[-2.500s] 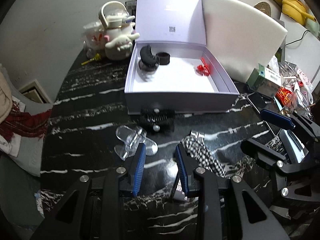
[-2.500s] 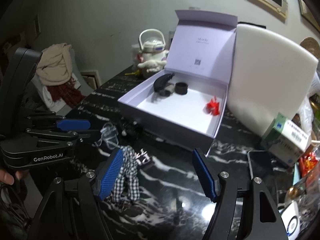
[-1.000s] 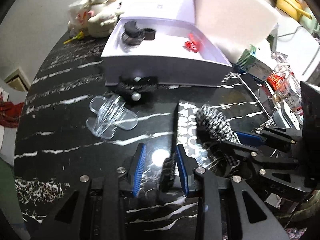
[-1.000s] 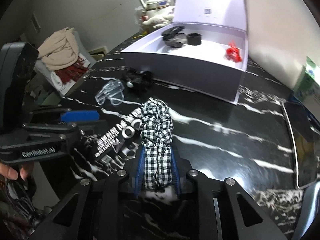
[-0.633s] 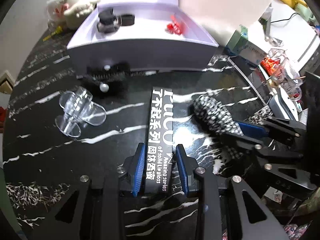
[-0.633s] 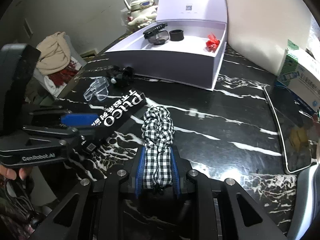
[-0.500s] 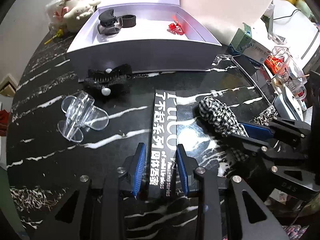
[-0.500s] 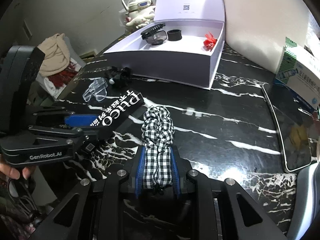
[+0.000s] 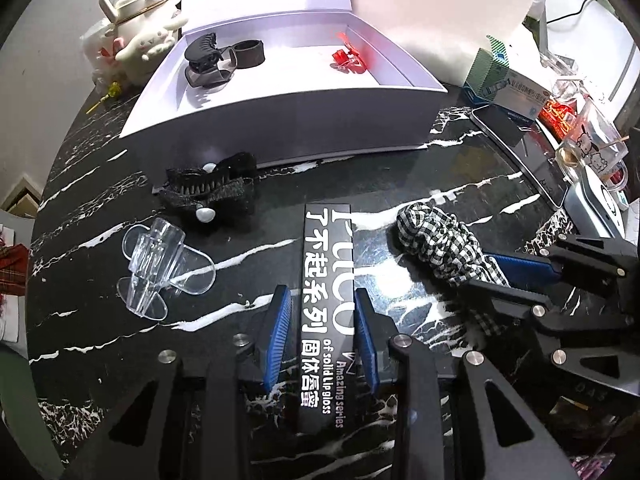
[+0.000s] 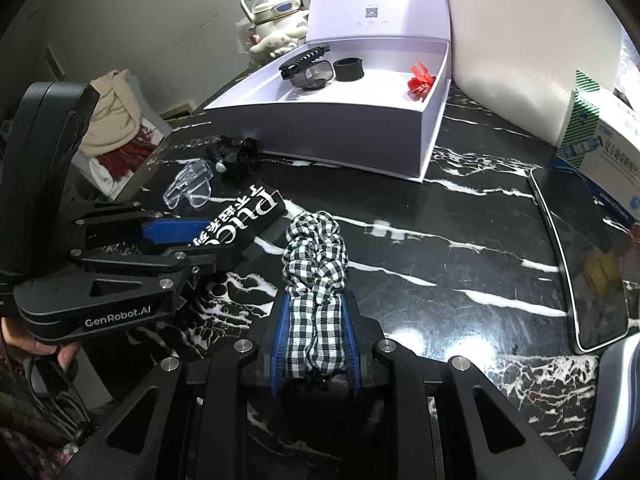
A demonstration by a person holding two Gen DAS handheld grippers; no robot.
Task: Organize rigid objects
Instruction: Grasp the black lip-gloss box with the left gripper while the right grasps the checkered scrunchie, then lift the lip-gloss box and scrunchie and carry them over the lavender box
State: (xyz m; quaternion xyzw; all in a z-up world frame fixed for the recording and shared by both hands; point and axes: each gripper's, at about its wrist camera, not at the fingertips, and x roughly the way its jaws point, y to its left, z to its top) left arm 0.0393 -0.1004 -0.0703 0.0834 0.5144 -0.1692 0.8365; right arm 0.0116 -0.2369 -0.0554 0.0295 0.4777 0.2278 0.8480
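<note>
Left gripper (image 9: pixel 322 330) clamped the black lip-gloss box (image 9: pixel 327 280), right gripper (image 10: pixel 314 338) the checked scrunchie (image 10: pixel 316 248); both probably awaited transfer to the far lavender box (image 9: pixel 280 120).

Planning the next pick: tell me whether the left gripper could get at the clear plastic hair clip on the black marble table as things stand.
Probably not yet. The left gripper is shut on the long black lettered box. The path to the clear plastic hair clip on the black marble table looks unobstructed.
</note>
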